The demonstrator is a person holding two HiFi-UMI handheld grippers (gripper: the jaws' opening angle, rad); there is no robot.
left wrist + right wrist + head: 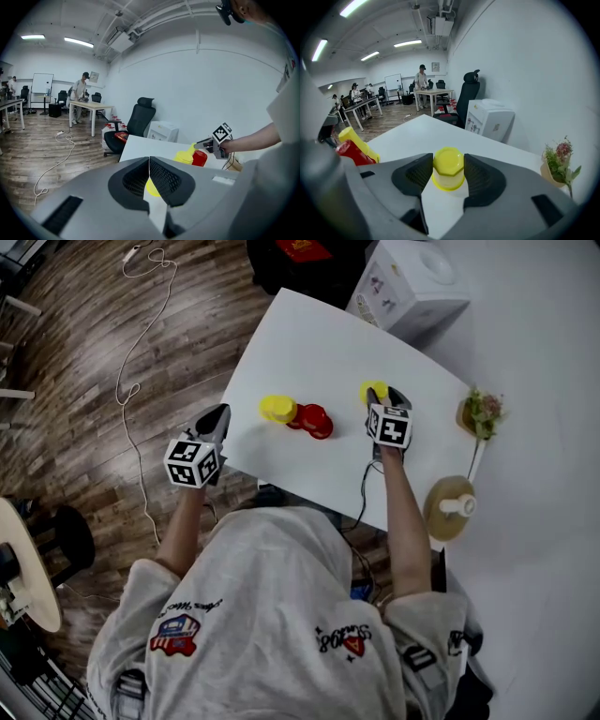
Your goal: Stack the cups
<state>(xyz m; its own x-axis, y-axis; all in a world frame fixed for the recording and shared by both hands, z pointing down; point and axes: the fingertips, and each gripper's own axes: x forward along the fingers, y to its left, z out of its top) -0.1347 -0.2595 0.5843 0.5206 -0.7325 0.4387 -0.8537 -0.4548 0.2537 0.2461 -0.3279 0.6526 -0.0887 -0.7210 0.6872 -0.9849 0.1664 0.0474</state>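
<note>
A yellow cup (373, 390) (448, 168) stands upside down on the white table (309, 343). My right gripper (385, 395) (448, 174) has one pad on each side of it, and both pads touch the cup. More to the left, yellow cups (278, 409) (186, 156) and red cups (314, 421) (199, 158) lie together on the table. They show at the left of the right gripper view as yellow cups (356, 139) and red cups (354, 153). My left gripper (219, 416) (149, 160) hovers at the table's left edge, shut and empty.
A small vase of flowers (482, 412) (560, 164) and a round wooden stand (450, 507) sit to the right of the table. A white appliance (412, 282) and a black chair (140, 117) stand behind it. A cable (141, 352) trails over the wood floor. People work at far desks.
</note>
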